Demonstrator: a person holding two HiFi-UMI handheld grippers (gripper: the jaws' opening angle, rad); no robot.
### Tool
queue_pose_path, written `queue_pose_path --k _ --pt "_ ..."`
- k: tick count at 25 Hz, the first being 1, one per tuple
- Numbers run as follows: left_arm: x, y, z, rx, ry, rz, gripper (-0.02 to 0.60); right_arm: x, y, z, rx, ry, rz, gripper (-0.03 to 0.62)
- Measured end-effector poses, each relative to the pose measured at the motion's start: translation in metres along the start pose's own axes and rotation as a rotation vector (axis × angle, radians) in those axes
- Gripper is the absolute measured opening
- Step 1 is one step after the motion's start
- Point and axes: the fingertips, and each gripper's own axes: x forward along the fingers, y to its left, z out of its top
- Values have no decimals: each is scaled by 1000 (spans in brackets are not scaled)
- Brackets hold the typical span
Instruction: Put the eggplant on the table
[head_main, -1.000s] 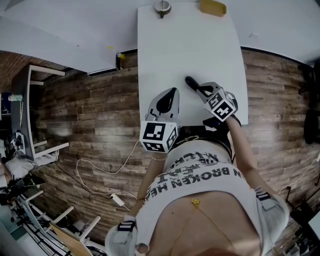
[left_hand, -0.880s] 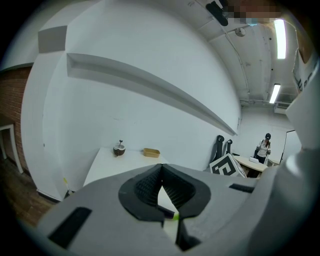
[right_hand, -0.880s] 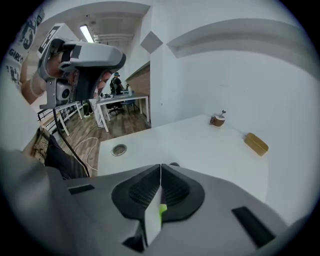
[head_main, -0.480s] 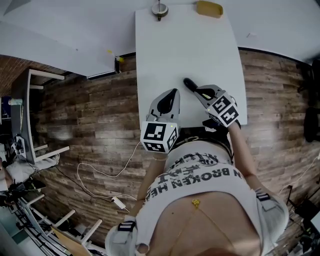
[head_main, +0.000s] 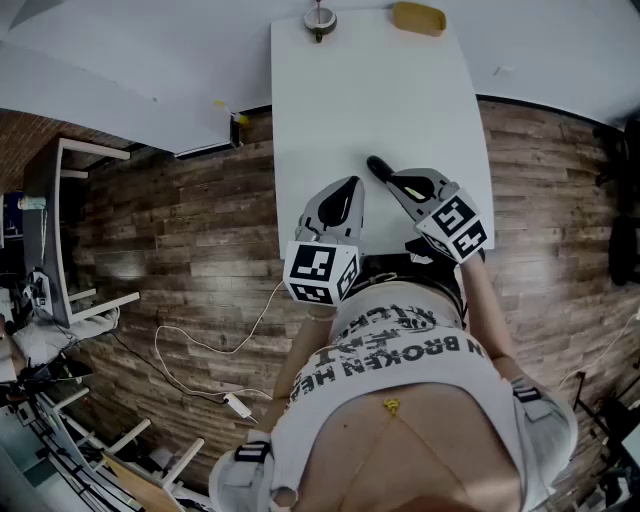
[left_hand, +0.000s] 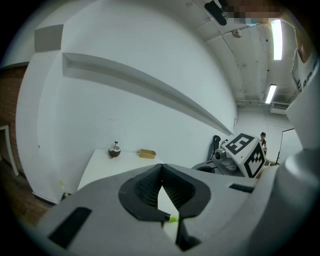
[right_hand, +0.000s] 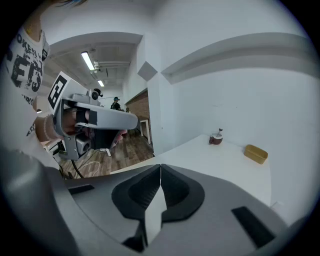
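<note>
Your jaws are sitting pressed together on both sides. The left gripper (left_hand: 161, 169) is showing its tips meeting with nothing caught between them. The right gripper (right_hand: 160, 168) is doing the same, its pads closing on each other, with only the bare white table (head_main: 380, 90) showing through the slit behind the tips. You are holding both grippers over the near end of the table, side by side and apart. The left is pointing straight up the table, and the right is angling in toward the middle from the right side. The eggplant (head_main: 378, 166) is lying on the table, a slim dark shape just ahead of the right gripper's tips; the head view is not showing whether those tips are touching it. It is resting well inside the table's edges, a little right of the left gripper's nose. At the far end, by the wall, a brown cup (head_main: 318, 17) is standing toward the left corner and a yellow block (head_main: 420, 17) is lying toward the right corner, both well apart from the eggplant. Off to your left, a white cable (head_main: 200, 340) is trailing across the wood floor (head_main: 180, 230).
</note>
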Motion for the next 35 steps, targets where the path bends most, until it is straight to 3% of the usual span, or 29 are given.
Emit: queue_pose_path --k 16,35 --pt "3 -8 10 14 -21 -33 -2 -24 7 49 -44 -150 -13 9" --pt "-2 -19 57 77 -129 -59 -2 -59 8 115 -91 -371 -54 9"
